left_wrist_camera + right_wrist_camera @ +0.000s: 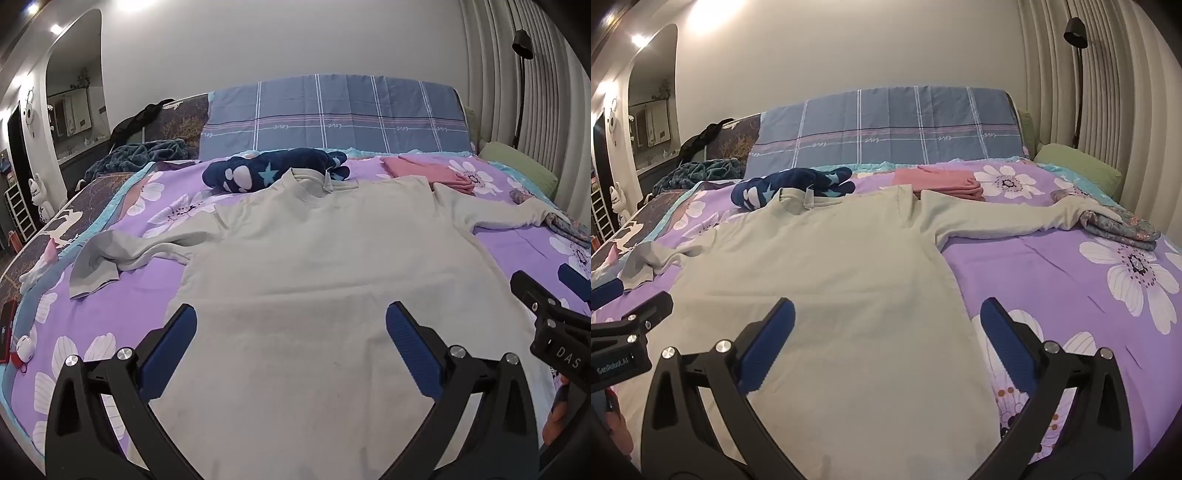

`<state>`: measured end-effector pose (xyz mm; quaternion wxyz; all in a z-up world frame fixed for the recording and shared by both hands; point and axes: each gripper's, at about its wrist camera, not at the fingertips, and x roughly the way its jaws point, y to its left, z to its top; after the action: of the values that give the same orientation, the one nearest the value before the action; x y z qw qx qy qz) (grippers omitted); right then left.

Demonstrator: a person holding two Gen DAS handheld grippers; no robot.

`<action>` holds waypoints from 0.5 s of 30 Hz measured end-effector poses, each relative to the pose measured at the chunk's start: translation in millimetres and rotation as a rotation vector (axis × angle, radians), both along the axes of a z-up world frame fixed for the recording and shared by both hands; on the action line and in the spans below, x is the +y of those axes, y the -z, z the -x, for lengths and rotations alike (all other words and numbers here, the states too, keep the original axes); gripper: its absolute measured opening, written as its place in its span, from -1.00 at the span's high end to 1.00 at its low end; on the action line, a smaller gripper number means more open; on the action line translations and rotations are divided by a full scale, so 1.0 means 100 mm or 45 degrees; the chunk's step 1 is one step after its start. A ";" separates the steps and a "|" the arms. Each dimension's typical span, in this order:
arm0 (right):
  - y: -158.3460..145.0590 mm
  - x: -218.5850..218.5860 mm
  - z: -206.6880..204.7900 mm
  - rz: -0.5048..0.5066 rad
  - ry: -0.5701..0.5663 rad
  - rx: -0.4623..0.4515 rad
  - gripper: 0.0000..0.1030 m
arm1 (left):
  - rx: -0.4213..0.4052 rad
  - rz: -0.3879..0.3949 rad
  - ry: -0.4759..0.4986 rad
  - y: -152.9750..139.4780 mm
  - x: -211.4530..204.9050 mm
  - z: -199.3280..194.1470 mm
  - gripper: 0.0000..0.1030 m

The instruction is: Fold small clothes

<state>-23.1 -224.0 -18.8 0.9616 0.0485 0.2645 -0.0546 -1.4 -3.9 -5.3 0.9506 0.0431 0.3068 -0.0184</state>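
Both views low, facing headboard (332,114), sharing shirt (827,266)

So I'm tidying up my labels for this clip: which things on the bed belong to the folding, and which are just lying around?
Part of the job:
- beige long-sleeved shirt, spread flat
- left gripper, open over it
- right gripper, open at its edge

Lying about:
- navy star-print garment
- pink folded clothes
- floral folded cloth
- green pillow

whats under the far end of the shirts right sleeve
The cuff of the pale grey-green long-sleeved shirt rests on a folded blue-grey floral cloth, which lies on the purple flowered bedsheet. Whatever is beneath the shirt's body is hidden.
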 end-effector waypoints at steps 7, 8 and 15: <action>-0.02 -0.03 0.00 -0.020 0.010 0.022 -0.96 | 0.013 -0.002 0.022 0.03 -0.04 0.02 -0.97; -0.01 -0.03 -0.01 -0.029 0.005 0.031 -0.96 | 0.015 -0.003 0.028 0.04 -0.04 0.02 -0.97; 0.02 -0.05 -0.03 -0.030 0.014 0.052 -0.96 | 0.020 -0.013 0.051 0.06 -0.08 0.03 -0.97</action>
<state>-20.2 -229.3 -21.3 0.9551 0.0603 0.2844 -0.0575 -4.7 -11.6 -11.6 0.9473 0.0541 0.3135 -0.0362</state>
